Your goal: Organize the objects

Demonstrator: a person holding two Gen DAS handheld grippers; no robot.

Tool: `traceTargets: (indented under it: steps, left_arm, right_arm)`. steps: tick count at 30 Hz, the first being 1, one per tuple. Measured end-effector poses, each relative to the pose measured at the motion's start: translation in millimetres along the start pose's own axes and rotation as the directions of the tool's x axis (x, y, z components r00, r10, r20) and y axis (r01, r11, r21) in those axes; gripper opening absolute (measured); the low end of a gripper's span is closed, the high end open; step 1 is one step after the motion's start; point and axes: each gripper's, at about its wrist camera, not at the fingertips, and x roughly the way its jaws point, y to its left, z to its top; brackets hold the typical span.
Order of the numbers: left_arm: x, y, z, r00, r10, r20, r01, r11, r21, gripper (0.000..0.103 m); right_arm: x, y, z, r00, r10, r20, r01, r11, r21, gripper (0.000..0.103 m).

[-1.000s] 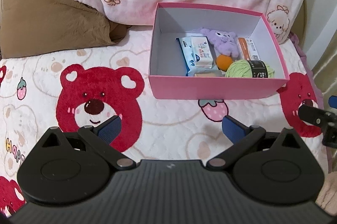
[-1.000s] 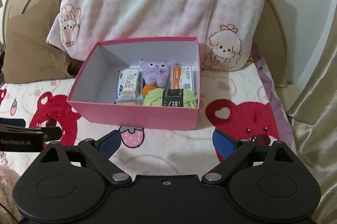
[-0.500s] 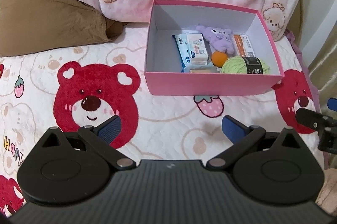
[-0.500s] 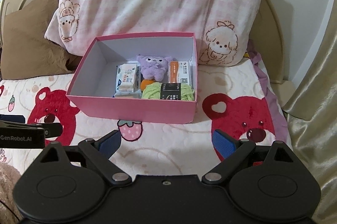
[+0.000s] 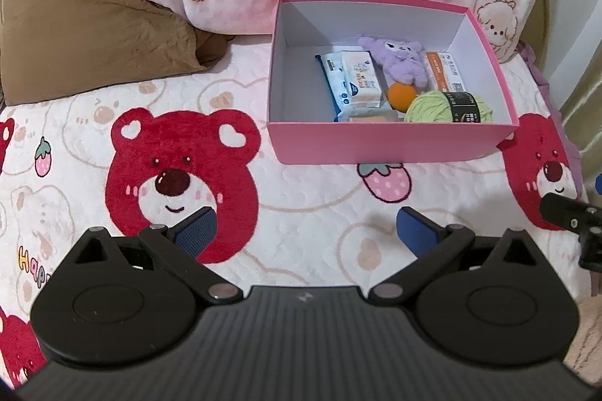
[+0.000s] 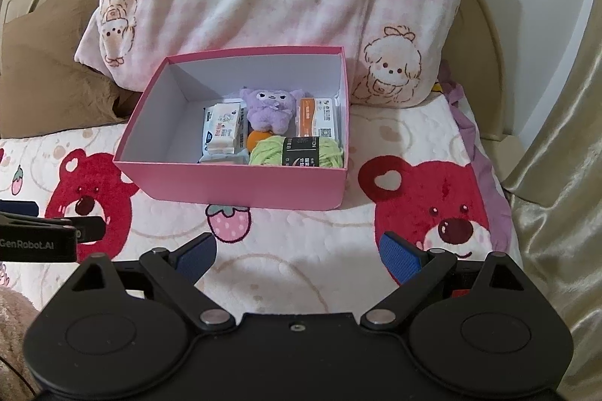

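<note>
both claws, left claw [image 5: 305, 226] and right claw [image 6: 298, 252], hang apart and empty above the bed [image 5: 301, 212], short of the filled pink box [image 6: 240, 186].

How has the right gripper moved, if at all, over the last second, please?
Yes: the right gripper has drawn back from the pink box, which now sits higher in its view.

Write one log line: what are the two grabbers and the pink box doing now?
left gripper: open, empty | right gripper: open, empty | pink box: on bedspread, holds purple plush, green yarn, orange ball, packets
</note>
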Motion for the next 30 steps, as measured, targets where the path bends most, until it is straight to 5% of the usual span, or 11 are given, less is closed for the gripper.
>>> traceTargets:
  steps: [30]
  left_arm:
    - [2.6, -8.1, 0.8, 1.000, 0.010, -0.011, -0.009, 0.999, 0.033, 0.103]
  right_arm:
    - [4.1, -16.2, -3.1, 0.999, 0.018, -0.028, -0.016, 0.998, 0.054, 0.096]
